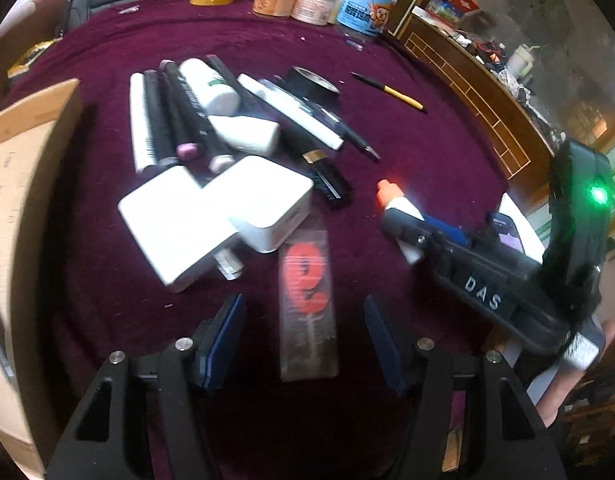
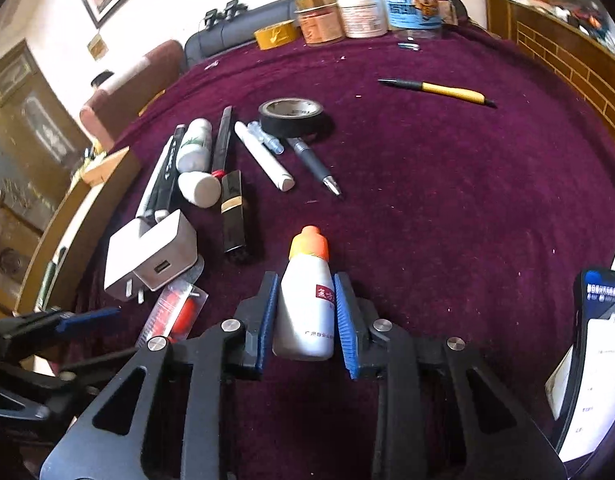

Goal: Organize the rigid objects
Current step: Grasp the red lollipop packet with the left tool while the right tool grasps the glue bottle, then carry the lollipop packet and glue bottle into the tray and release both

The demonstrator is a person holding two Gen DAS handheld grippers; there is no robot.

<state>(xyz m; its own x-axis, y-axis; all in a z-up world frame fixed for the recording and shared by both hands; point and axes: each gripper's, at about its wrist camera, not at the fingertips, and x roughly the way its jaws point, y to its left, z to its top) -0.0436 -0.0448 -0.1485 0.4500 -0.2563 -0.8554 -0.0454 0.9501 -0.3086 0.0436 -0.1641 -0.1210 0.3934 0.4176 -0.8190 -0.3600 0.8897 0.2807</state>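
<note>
Here the right gripper (image 2: 306, 316) has its fingers clenched on the white bottle (image 2: 306, 304), bare table (image 2: 467, 200) stretching far and right; the left gripper (image 1: 303, 340), released, flanks the red packet (image 1: 307, 304).

Daylight glares off the white chargers (image 1: 211, 216); motion blur smears the left view, and fisheye edges bend darkly.

A maroon-clothed table (image 2: 447, 184) carries black tape (image 2: 291, 117) and a yellow pen (image 2: 439, 89).

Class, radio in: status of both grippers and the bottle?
Right gripper shut on orange-capped bottle. Left gripper open, over packaged red item. Nothing blocking.
</note>
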